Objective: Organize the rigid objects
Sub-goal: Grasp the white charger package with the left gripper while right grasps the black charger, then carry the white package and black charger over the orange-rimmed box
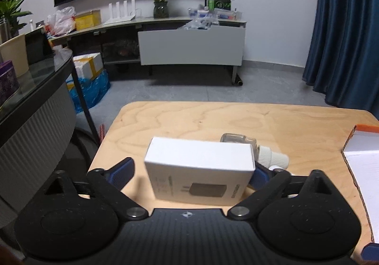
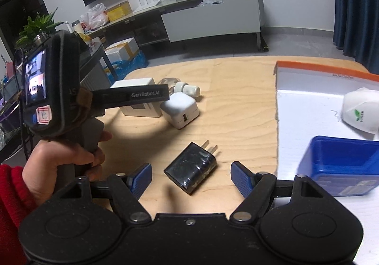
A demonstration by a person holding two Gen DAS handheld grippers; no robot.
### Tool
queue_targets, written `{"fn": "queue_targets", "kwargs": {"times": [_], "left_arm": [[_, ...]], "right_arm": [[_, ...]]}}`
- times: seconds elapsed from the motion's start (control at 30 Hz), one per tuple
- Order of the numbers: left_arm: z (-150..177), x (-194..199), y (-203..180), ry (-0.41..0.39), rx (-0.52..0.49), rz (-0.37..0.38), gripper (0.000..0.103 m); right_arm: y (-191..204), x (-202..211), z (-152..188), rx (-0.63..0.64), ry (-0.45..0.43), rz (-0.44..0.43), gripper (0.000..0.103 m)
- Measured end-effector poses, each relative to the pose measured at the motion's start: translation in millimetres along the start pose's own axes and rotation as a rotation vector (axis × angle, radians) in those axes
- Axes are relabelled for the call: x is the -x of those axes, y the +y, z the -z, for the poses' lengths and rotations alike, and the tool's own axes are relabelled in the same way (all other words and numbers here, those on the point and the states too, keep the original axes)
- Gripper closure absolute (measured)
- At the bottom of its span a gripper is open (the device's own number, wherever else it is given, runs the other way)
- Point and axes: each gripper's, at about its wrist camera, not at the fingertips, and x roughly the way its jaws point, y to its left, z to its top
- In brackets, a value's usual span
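On the pale plywood worktop (image 2: 236,99), our left tool (image 1: 191,171) brackets a white cardboard box (image 1: 201,170), jaws apart; our right tool (image 2: 191,176) spreads wide around a glossy black plug adapter (image 2: 191,166), bare wood beyond.

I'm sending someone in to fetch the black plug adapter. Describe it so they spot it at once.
On the wooden table, left of the white tray, the black plug adapter lies flat between the right gripper's open jaws. Unlike the white charger and white box behind it, it is glossy black, with two bare metal prongs.
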Motion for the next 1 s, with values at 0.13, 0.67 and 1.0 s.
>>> {"fn": "queue_targets", "kwargs": {"times": [0.13, 0.67, 1.0], "left_arm": [[-0.7, 4.4, -0.9, 0.0, -0.011, 0.026, 0.024], [6.7, 75.5, 10.8, 0.0, 0.043, 0.009, 0.024], [17.1, 127.5, 0.5, -0.013, 0.094, 0.041, 0.024]], "right_arm": [[2.4, -12.0, 1.3, -0.008, 0.016, 0.02, 0.015], [17.1, 5.6, 2.5, 0.108, -0.05, 0.065, 0.035], [9.7, 69.5, 5.4, 0.102, -0.134, 0.047, 0.035]]}}
